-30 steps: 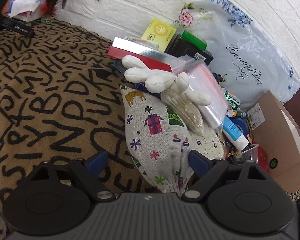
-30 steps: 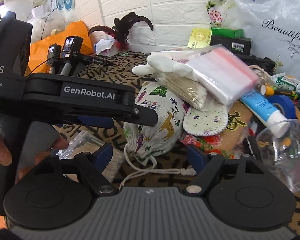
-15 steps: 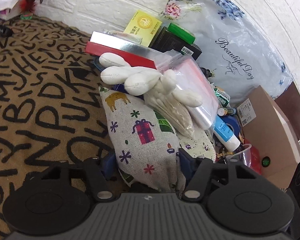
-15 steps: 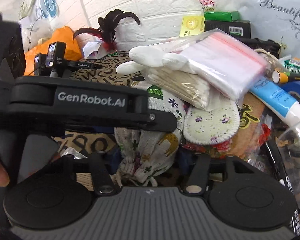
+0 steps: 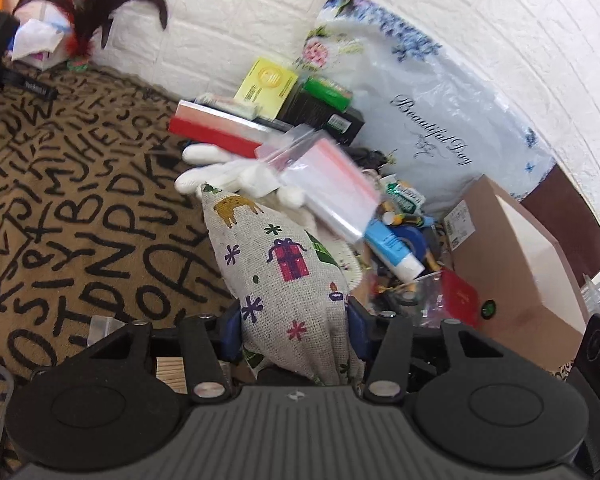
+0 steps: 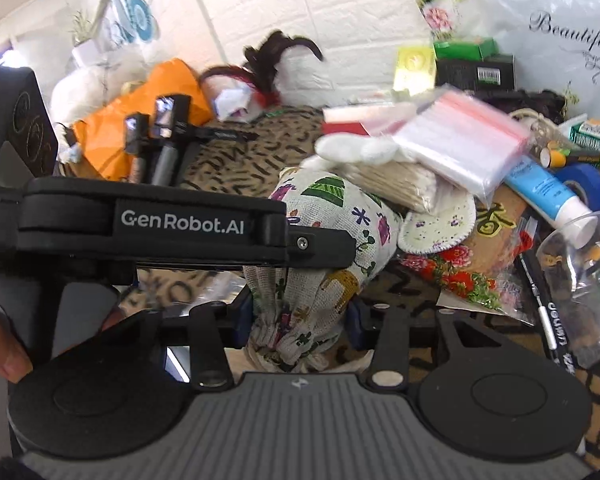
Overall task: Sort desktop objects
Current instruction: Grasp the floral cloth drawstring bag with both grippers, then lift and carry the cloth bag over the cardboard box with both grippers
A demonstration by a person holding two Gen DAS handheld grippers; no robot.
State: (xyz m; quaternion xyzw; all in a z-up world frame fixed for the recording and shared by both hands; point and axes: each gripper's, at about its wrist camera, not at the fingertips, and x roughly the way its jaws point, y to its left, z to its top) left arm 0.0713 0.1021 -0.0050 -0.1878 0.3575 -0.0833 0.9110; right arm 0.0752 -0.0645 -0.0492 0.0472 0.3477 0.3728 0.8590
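Note:
A cloth drawstring pouch (image 5: 284,272) printed with gifts and animals is held by both grippers. My left gripper (image 5: 294,332) is shut on its lower body. My right gripper (image 6: 298,320) is shut on its gathered neck (image 6: 288,344). The pouch (image 6: 332,232) tilts up out of the pile. A white glove (image 5: 228,172), a bundle of cotton swabs (image 6: 400,186) and a clear zip bag (image 5: 332,188) rest on or against its far end. The left gripper's body (image 6: 160,220) crosses the right wrist view.
A letter-print brown cloth (image 5: 68,184) covers the desk. Boxes (image 5: 216,130) and a floral plastic bag (image 5: 432,120) stand by the white brick wall. A blue tube (image 5: 392,248), blue tape, pens, a plastic cup (image 6: 580,276) and a cardboard box (image 5: 516,264) lie right.
Both grippers closed on the pouch, the left on its body and the right on its neck. The pouch has lifted and the zip bag and glove on it have shifted.

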